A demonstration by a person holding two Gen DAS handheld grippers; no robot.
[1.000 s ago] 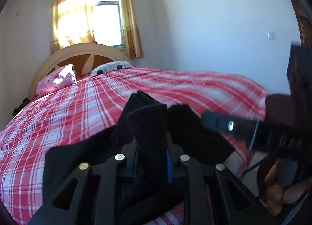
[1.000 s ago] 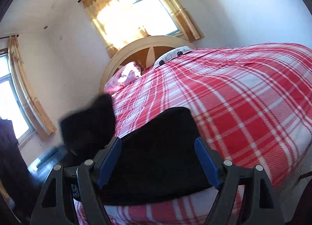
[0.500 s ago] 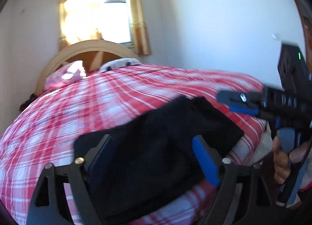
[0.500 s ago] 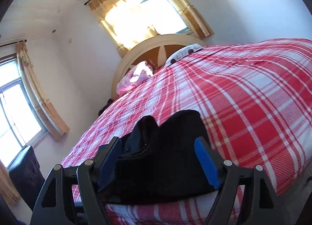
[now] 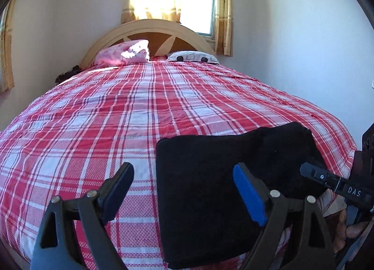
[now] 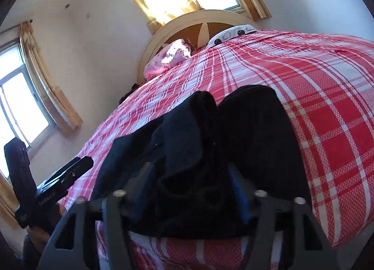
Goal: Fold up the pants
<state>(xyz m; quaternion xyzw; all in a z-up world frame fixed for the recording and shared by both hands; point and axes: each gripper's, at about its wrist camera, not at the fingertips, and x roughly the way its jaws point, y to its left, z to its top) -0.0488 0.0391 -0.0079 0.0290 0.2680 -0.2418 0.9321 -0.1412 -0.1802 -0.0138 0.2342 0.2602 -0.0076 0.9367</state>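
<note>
Black pants point(image 5: 210, 164) lie folded in a thick rectangle near the front right corner of the red plaid bed point(image 5: 116, 118). My left gripper point(image 5: 182, 190) hovers over their left edge, its jaws opening wide, with nothing pressed between the pads. In the right wrist view the pants point(image 6: 257, 129) bulge up in a bunched fold. My right gripper point(image 6: 189, 188) is closing on that fold, and cloth fills the gap between its fingers. The right gripper's fingers point(image 5: 327, 178) show at the pants' right edge, with a hand beneath.
A pink pillow point(image 5: 124, 55) and a white patterned pillow point(image 5: 191, 57) lie at the arched headboard point(image 5: 152, 29) under a curtained window. The plaid cover stretches bare to the left of and beyond the pants. The left gripper's finger point(image 6: 67, 171) shows at the bed's near left edge.
My left gripper let go of the black cloth, opened and swung left, and the pants now lie flat. My right gripper moved in and closed around a bunched fold.
</note>
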